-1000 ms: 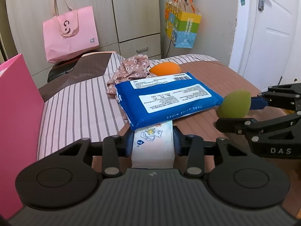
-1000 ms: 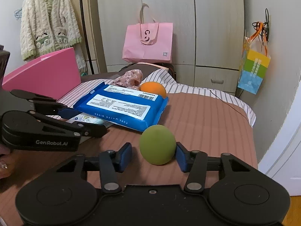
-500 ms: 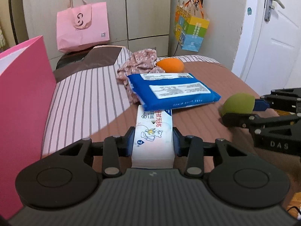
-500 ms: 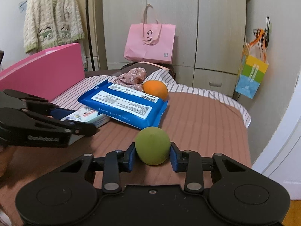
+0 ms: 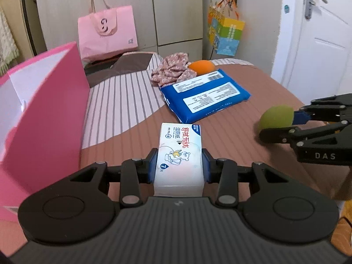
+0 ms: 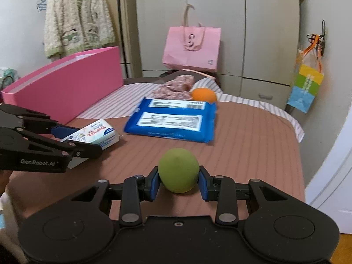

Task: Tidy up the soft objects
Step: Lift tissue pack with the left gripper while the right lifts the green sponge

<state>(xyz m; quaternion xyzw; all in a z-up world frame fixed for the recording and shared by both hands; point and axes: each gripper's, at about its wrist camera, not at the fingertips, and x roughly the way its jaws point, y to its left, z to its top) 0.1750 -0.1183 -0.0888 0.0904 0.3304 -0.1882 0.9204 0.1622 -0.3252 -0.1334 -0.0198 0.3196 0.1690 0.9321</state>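
Gripping 2 soft items clear of the bed (image 5: 253, 118): left gripper (image 5: 180, 164) clamping tissue pack (image 5: 180, 151), right gripper (image 6: 178, 181) squeezing green sponge (image 6: 178, 172), presumably heading for pink box (image 5: 44, 101).

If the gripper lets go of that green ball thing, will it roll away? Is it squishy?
Probably squishy: the green sponge looks matte and foam-like, pinched in the right gripper. It might roll a little, being rounded, but its egg shape and the soft ribbed bedcover would likely stop it quickly. It likely weighs very little.
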